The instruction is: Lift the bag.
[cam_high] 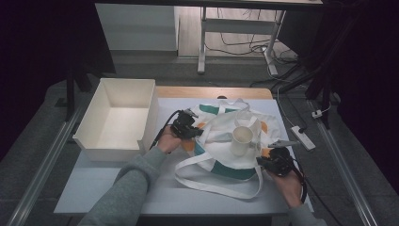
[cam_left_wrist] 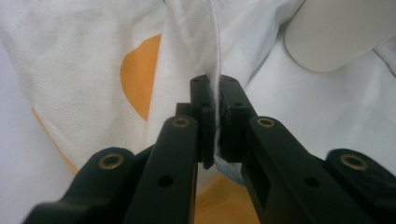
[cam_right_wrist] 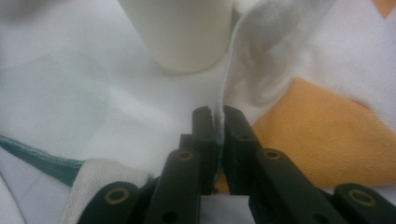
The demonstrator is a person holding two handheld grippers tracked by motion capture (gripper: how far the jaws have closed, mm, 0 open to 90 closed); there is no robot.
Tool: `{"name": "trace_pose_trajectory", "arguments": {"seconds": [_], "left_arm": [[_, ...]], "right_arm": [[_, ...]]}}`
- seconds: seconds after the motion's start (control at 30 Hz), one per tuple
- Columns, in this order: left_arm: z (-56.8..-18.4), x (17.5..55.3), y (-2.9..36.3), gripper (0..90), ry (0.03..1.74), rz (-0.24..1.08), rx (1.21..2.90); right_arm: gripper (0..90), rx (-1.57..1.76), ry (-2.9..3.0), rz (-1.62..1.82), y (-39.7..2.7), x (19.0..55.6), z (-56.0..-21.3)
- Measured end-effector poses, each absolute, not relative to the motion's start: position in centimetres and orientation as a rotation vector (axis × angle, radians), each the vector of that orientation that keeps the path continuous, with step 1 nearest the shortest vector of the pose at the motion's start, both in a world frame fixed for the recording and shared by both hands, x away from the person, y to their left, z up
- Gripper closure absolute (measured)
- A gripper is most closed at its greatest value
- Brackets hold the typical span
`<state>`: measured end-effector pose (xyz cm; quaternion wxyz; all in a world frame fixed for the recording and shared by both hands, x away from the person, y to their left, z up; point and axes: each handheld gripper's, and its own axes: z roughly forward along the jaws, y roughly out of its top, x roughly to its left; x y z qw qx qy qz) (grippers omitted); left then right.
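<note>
A white cloth tote bag (cam_high: pixel 221 141) with orange and green patches lies on the table, its long straps looping toward the front. A white cup (cam_high: pixel 241 140) stands upright on the bag. My left gripper (cam_high: pixel 194 130) is at the bag's left side, shut on a white edge of the tote bag (cam_left_wrist: pixel 215 70); the cup (cam_left_wrist: pixel 336 32) shows beyond it. My right gripper (cam_high: pixel 264 159) is at the bag's right side, shut on another white edge of the tote bag (cam_right_wrist: pixel 223 105), with the cup (cam_right_wrist: pixel 180 32) just ahead and an orange patch (cam_right_wrist: pixel 317 135) beside the jaws.
An open white box (cam_high: pixel 117 117) stands at the table's left, close to my left hand. A white sheet (cam_high: pixel 94 188) covers the table. Desk legs, cables and a power strip (cam_high: pixel 302 136) lie on the floor beyond and to the right.
</note>
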<state>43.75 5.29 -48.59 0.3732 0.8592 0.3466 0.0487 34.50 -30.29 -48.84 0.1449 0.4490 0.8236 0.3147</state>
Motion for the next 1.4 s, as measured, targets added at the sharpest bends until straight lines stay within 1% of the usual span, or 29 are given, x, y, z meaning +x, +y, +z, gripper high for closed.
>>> {"name": "trace_pose_trajectory", "arguments": {"seconds": [0.6,0.97,1.4], "left_arm": [[-45.4,42.0,7.1,85.7,0.838,0.176,2.114],[-44.5,41.6,7.8,85.8,0.835,0.199,2.071],[-42.6,40.5,9.0,86.0,0.817,0.259,2.009]], "right_arm": [[87.6,1.173,2.168,1.1,-31.5,33.1,-44.6],[87.6,1.129,2.122,1.152,-31.5,33.3,-43.4],[87.7,1.054,2.08,1.206,-31.2,33.6,-41.6]]}}
